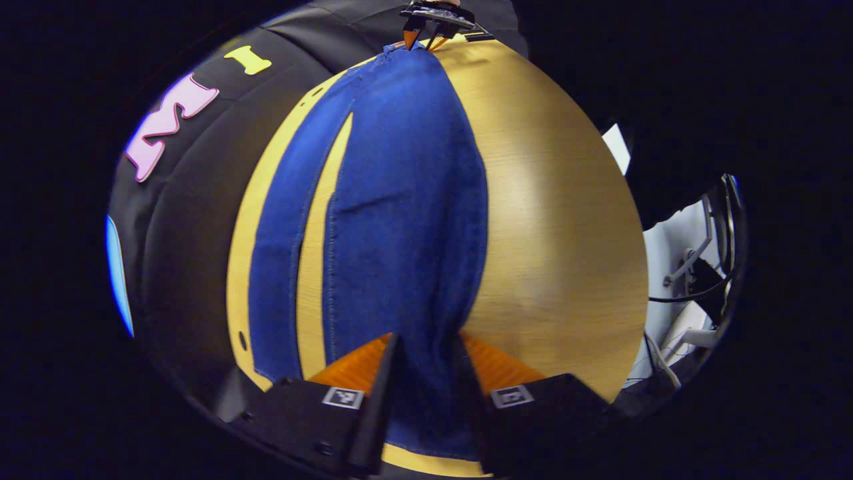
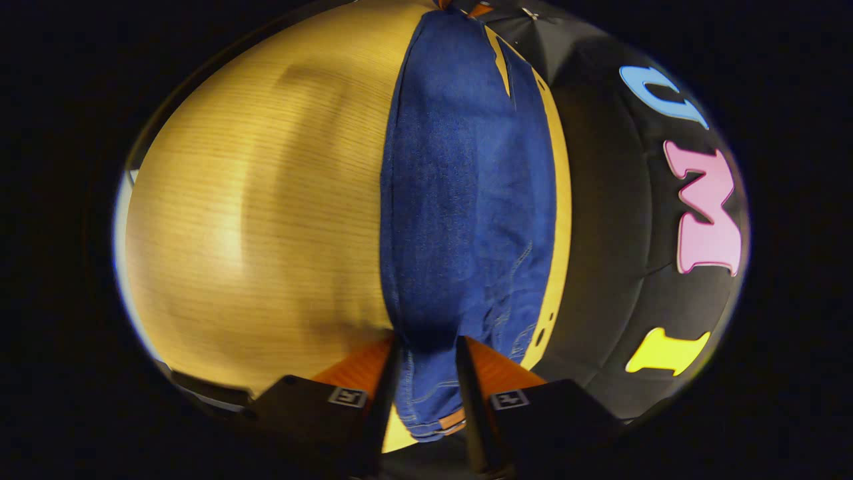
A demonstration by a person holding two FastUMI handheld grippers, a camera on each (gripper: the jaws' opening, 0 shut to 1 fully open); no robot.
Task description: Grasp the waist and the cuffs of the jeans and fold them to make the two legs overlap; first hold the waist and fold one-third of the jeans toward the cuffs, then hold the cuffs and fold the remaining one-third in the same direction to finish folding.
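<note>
The wooden bench point(image 1: 553, 220) carries the jeans point(image 1: 406, 200) lengthwise along its wall-side edge, one leg lifted and half laid over the other. My left tongs point(image 1: 426, 363) pinch the cuff end; my right tongs point(image 2: 426, 373) pinch the waist point(image 2: 433, 407), denim between both fingers at each. In the left gripper view the right tongs sit at the far end. I judge the legs not yet aligned: I carry both ends toward the wall-side edge together, keep the cloth taut, and match the seams.
</note>
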